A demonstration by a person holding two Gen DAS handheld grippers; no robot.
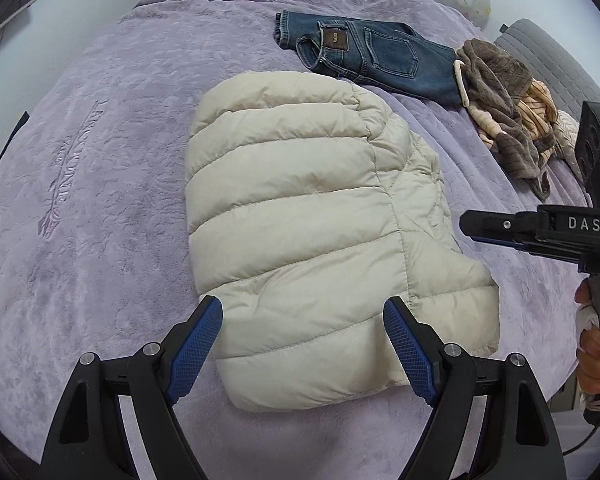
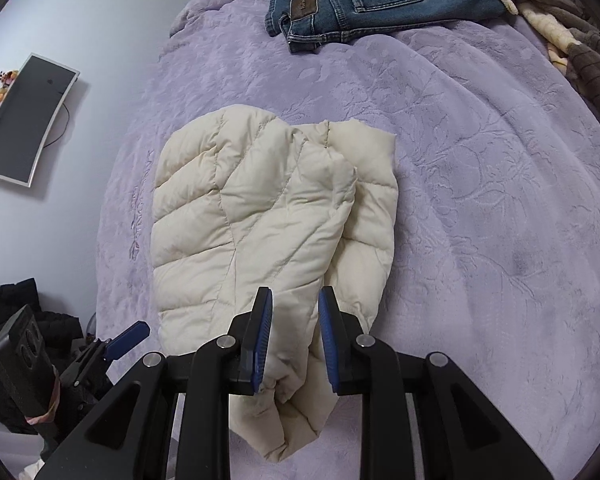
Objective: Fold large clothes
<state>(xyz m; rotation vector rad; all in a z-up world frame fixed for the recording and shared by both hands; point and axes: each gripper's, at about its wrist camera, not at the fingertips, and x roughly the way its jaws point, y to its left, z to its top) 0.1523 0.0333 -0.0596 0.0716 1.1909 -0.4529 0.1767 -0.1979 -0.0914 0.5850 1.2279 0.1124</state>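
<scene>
A cream quilted puffer jacket (image 1: 300,216), folded into a compact bundle, lies near the middle of a bed covered by a lavender embossed blanket (image 1: 100,200). The left tongs (image 1: 302,346) hover above the near edge of the jacket with their blue-padded fingers (image 1: 198,346) spread wide apart and nothing between them. In the right wrist view the right tongs (image 2: 295,344) stand over the jacket's near end, their jaws partly apart, with a fold of the cream fabric lying between the pads (image 2: 260,344); whether the pads press on that fabric cannot be told. In the left wrist view the right tongs appear from the side at the right edge, just beside the jacket, held by the person's right hand (image 1: 594,344). Folded blue jeans (image 1: 376,54) rest on the blanket beyond the jacket, well apart from it, and touch a heap of brown and striped garments (image 1: 508,108) farther to the right. A dark monitor (image 2: 28,120) is visible beside the bed in the right wrist view.
</scene>
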